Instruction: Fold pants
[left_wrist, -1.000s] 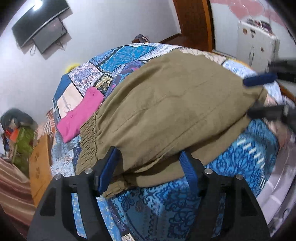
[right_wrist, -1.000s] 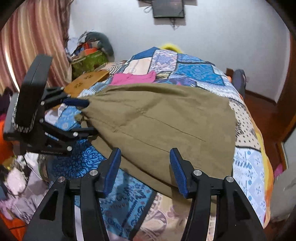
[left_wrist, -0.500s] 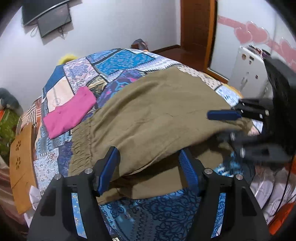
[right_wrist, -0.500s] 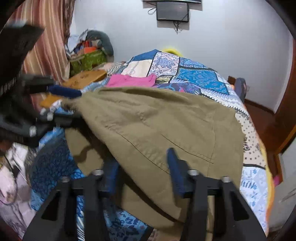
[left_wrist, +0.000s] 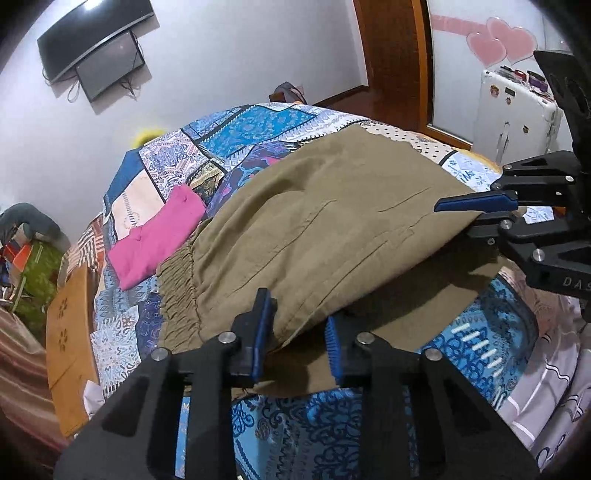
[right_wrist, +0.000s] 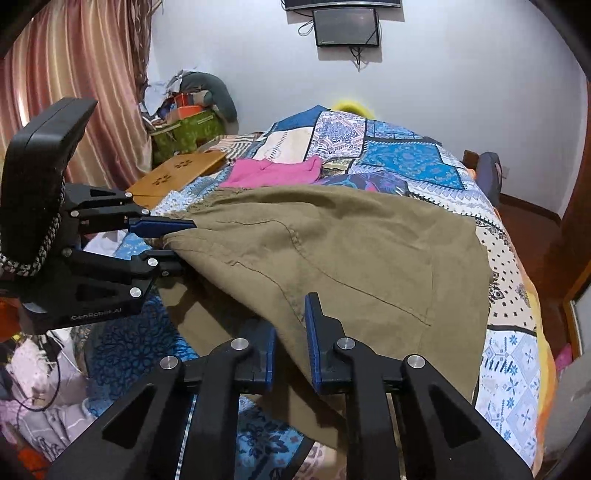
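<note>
Olive-brown pants (left_wrist: 325, 229) lie on the patchwork bedspread (left_wrist: 258, 122), elastic waistband at the left. My left gripper (left_wrist: 297, 334) is shut on the near edge of the upper layer and holds it lifted off the layer beneath. My right gripper (right_wrist: 290, 334) is shut on the pants (right_wrist: 351, 254) at the near edge further along, also lifted. In the left wrist view the right gripper (left_wrist: 476, 218) shows at the right, pinching the cloth. In the right wrist view the left gripper (right_wrist: 173, 240) shows at the left, pinching the cloth.
A folded pink garment (left_wrist: 159, 236) lies on the bed beyond the waistband. A wooden board (left_wrist: 70, 332) sits at the bed's left side. Striped curtains (right_wrist: 74, 92), a pile of bags (right_wrist: 184, 122), a wall TV (right_wrist: 345, 26) and a white fridge (left_wrist: 517, 110) surround the bed.
Both grippers have closed from wide open onto the near edge of the pants and lifted the upper layer, so a shadowed gap shows beneath it.
</note>
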